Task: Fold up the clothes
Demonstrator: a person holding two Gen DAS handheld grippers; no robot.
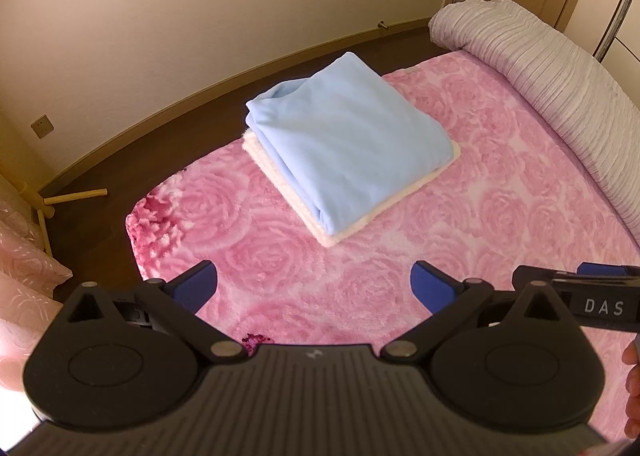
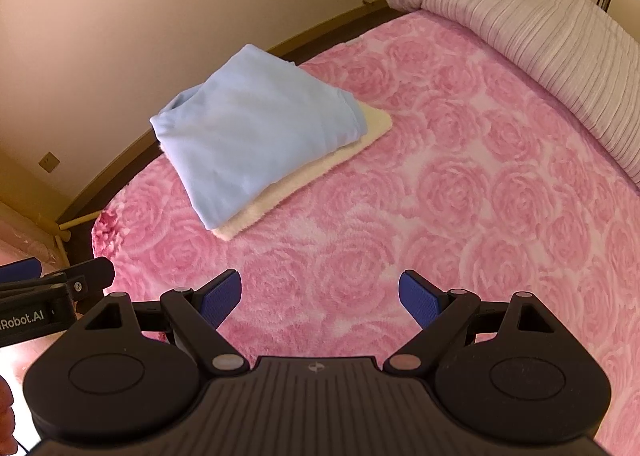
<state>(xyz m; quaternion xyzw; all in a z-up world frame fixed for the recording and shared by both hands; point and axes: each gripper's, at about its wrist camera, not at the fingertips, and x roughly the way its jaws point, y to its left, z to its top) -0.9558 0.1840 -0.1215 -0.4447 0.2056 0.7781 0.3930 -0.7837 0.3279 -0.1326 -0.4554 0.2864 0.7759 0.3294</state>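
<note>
the left gripper (image 1: 314,288) hovers with its blue-padded jaws spread wide and holding nothing, and the right gripper (image 2: 320,298) beside it is just the same, wide apart and empty. ahead of both pairs of jaws, well apart from them, a folded light blue garment (image 1: 344,135) lies squarely on top of a folded cream fleece cloth (image 2: 280,191), on the pink rose-patterned plush bed cover (image 2: 460,195). a rolled grey ribbed quilt (image 1: 552,67) lies farther off to the right of the jaws.
</note>
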